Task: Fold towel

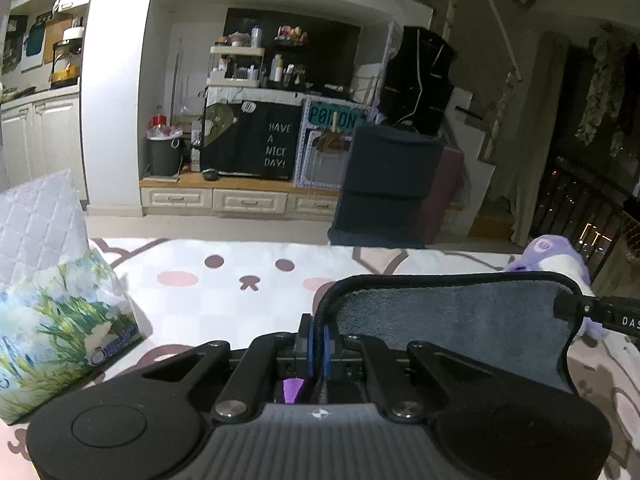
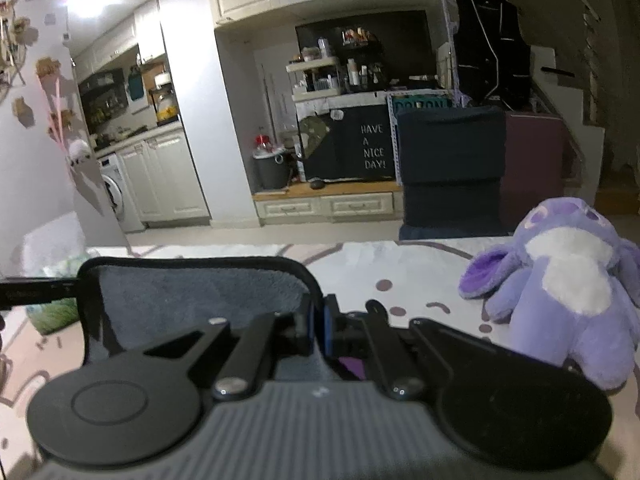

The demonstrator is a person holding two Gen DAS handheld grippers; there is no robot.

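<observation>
A grey fleece towel (image 1: pixel 448 316) with a black bound edge hangs stretched between my two grippers above the table. My left gripper (image 1: pixel 319 344) is shut on the towel's left corner. My right gripper (image 2: pixel 318 326) is shut on the right corner of the towel (image 2: pixel 192 300). In the left wrist view the right gripper's fingers (image 1: pixel 600 310) pinch the far corner at the right edge. In the right wrist view the left gripper's fingers (image 2: pixel 36 290) show at the left edge. The towel's lower part is hidden behind the gripper bodies.
The table carries a white cloth with a pink cartoon face (image 1: pixel 248 276). A tissue pack with a flower print (image 1: pixel 60 320) stands at its left. A purple plush toy (image 2: pixel 568 288) sits at its right. A dark chair (image 1: pixel 384 188) stands behind the table.
</observation>
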